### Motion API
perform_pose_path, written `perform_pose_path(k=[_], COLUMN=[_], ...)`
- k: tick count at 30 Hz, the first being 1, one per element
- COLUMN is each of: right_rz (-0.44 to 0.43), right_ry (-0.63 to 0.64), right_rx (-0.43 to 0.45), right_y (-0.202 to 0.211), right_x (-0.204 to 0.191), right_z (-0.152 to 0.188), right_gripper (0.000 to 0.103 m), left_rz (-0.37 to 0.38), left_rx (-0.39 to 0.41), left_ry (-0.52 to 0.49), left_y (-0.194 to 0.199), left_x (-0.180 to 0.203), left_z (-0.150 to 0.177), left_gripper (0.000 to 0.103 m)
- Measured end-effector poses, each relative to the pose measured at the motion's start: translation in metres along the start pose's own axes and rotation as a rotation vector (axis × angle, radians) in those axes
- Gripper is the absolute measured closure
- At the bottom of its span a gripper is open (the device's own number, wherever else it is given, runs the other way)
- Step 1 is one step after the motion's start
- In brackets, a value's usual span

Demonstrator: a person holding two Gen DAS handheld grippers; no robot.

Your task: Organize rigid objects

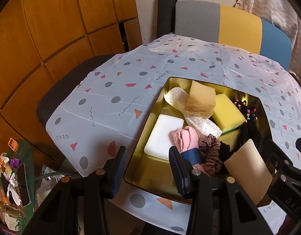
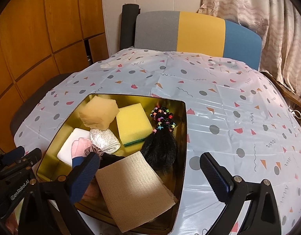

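A gold tin box (image 1: pixel 150 117) (image 2: pixel 181 137) sits on the patterned tablecloth. It holds a white block (image 1: pixel 164 135) (image 2: pixel 67 146), a yellow sponge (image 1: pixel 227 113) (image 2: pixel 133 123), a tan sponge (image 1: pixel 201 99) (image 2: pixel 98 113), a pink cloth roll (image 1: pixel 184 139), a brown scrunchie (image 1: pixel 211 152), a beaded black hairpiece (image 2: pixel 162 137) and a beige mesh sheet (image 2: pixel 134 192) (image 1: pixel 248 172). My left gripper (image 1: pixel 148 168) is open and empty over the box's near left edge. My right gripper (image 2: pixel 150 174) is open and empty above the mesh sheet at the box's near right corner.
A grey, yellow and blue chair back (image 2: pixel 197 33) stands behind the table. Wooden cabinets (image 1: pixel 42 29) line the left. A cluttered pile of packets (image 1: pixel 11 176) lies on the floor at the left. Curtains (image 2: pixel 268 19) hang on the right.
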State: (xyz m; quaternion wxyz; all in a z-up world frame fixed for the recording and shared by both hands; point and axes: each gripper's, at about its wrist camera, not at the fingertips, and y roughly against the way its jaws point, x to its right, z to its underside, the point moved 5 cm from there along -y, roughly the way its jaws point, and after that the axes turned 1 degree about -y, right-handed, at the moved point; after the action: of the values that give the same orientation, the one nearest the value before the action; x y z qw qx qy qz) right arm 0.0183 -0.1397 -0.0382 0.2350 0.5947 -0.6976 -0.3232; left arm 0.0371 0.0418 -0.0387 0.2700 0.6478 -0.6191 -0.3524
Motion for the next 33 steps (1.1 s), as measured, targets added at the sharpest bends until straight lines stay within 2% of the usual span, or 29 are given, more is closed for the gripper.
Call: perform_pose_path(k=[5, 33], right_rz=[-0.006, -0.021], right_ry=[-0.009, -0.010], right_rx=[-0.012, -0.016], right_y=[-0.0017, -0.0024], right_x=[0.0014, -0.0005], right_z=[0.0009, 0.0033], right_gripper=[0.000, 0.000], left_rz=[-0.013, -0.010], left_rx=[0.016, -0.008], left_ry=[-0.010, -0.019], left_y=[0.0029, -0.0018], left_x=[0.0015, 0.0029], left_z=[0.0000, 0.0038], left_gripper=[0.059, 0.059])
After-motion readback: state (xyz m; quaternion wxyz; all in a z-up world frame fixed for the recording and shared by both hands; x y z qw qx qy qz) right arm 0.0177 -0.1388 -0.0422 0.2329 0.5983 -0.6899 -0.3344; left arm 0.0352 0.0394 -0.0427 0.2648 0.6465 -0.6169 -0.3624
